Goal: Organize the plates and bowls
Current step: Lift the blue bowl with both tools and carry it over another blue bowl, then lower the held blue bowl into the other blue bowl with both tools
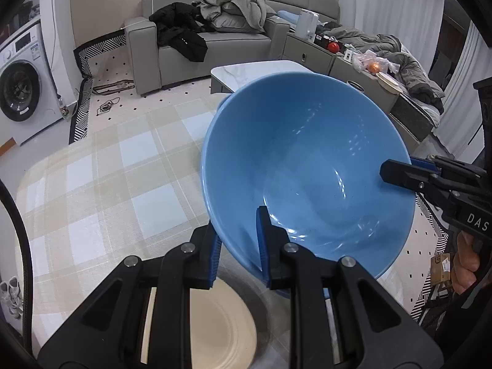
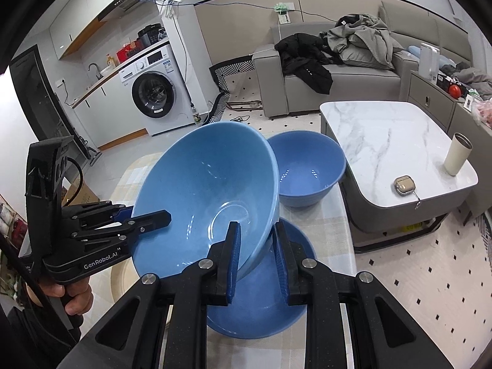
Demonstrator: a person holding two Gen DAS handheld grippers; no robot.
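- Left wrist view: the left gripper (image 1: 238, 243) is clamped on the near rim of the big blue bowl (image 1: 304, 166), one pad inside, one outside. The bowl's tilted up off the checked tablecloth (image 1: 123, 184), its mouth facing the camera.
- The right gripper (image 1: 396, 173) pinches the bowl's right rim. Left of the bowl the cloth is bare, so plenty of room there. A cream plate (image 1: 215, 323) sits right under the left gripper, near edge of the table.
- Right wrist view: the right gripper (image 2: 255, 255) is closed tight on the big blue bowl (image 2: 203, 196) at its near rim; the left gripper (image 2: 150, 216) has the left rim.
- Below it is a blue plate (image 2: 261, 304), and just beyond, a smaller blue bowl (image 2: 307, 169) stands upright near the far edge of the table. The marble coffee table (image 2: 384, 141) stands close on the right.
- The bowl is glossy, plain light blue, deep and empty.
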